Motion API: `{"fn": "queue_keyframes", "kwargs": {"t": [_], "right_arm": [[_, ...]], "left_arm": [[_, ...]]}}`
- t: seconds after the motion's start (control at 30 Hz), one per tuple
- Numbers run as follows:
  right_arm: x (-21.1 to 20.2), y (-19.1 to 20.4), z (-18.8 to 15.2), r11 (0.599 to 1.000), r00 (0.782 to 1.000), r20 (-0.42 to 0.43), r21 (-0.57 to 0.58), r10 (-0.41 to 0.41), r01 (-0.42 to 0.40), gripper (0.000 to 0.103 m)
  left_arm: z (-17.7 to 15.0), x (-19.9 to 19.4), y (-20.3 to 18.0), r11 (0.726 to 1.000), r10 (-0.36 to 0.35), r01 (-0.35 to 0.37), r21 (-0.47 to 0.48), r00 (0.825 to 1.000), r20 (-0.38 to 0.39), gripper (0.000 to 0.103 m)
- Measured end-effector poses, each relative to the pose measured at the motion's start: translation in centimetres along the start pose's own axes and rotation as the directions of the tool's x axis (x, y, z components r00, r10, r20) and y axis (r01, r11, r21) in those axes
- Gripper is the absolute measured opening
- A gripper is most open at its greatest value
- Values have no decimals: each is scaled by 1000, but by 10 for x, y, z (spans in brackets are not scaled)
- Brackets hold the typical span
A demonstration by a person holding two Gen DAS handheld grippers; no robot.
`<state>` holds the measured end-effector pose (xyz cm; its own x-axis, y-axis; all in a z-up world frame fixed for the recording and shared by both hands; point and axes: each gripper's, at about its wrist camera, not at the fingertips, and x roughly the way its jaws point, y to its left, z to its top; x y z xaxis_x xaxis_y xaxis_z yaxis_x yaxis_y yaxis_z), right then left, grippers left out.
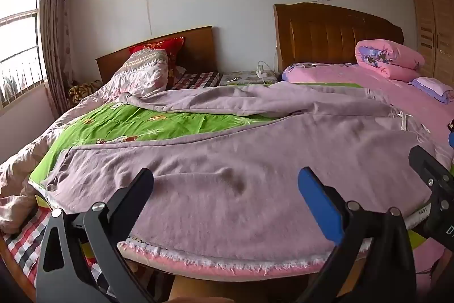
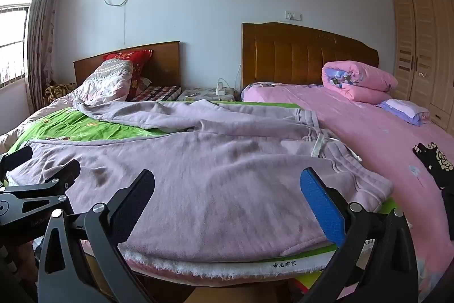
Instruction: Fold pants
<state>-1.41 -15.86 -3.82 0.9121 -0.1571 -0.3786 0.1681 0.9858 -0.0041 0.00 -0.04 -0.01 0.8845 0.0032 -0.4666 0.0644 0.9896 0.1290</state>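
Pants (image 1: pixel 241 161), lilac sweat fabric, lie spread and unfolded across the near end of the bed; no fold made yet as far as either view shows. Left gripper (image 1: pixel 225 189): jaws spread wide, nothing between them, hovering just above the near leg. Right gripper (image 2: pixel 227 189): same, released and empty, poised over the cloth nearer the waistband (image 2: pixel 340 158), drawstring (image 2: pixel 317 146) loose beside it. Each tool shows at the edge of the other's view, so they sit side by side along the near hem of the bedding. One leg runs flat toward the left edge; the other leg (image 2: pixel 159 115) is splayed off behind, rumpled, over the green quilt (image 1: pixel 136 121). Beneath, a fringed white-and-pink mat edge (image 2: pixel 221 269). Further out: pink bedspread (image 2: pixel 383 138) to the right, rolled pink duvet (image 2: pixel 360 84) by the headboard (image 2: pixel 306 56). Judgement: task at its start. Left to do: bring legs together, smooth, then fold lengthwise down to a compact stack.
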Motion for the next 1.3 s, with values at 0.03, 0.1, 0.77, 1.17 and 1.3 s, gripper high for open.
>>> {"fn": "queue_keyframes", "kwargs": {"t": [0.03,0.1,0.77,1.17,1.3], "right_arm": [[0,0,0,1000,1000,2,1,-2,2,99],[-1,-1,0,1000,1000,7,2,-3,3,99],[-4,-1,1,1000,1000,14,10,-7,7,99],[-5,-3,1,1000,1000,18,12,-9,9,99],[-8,-5,1,1000,1000,15,13,-11,10,99]], "left_arm": [[0,0,0,1000,-2,2,-1,1000,0,102],[0,0,0,1000,-5,5,-2,1000,-1,102],[0,-1,-5,1000,-9,9,4,1000,3,102],[0,-3,-6,1000,-12,12,8,1000,6,102],[0,-4,-6,1000,-12,12,9,1000,6,102]]}}
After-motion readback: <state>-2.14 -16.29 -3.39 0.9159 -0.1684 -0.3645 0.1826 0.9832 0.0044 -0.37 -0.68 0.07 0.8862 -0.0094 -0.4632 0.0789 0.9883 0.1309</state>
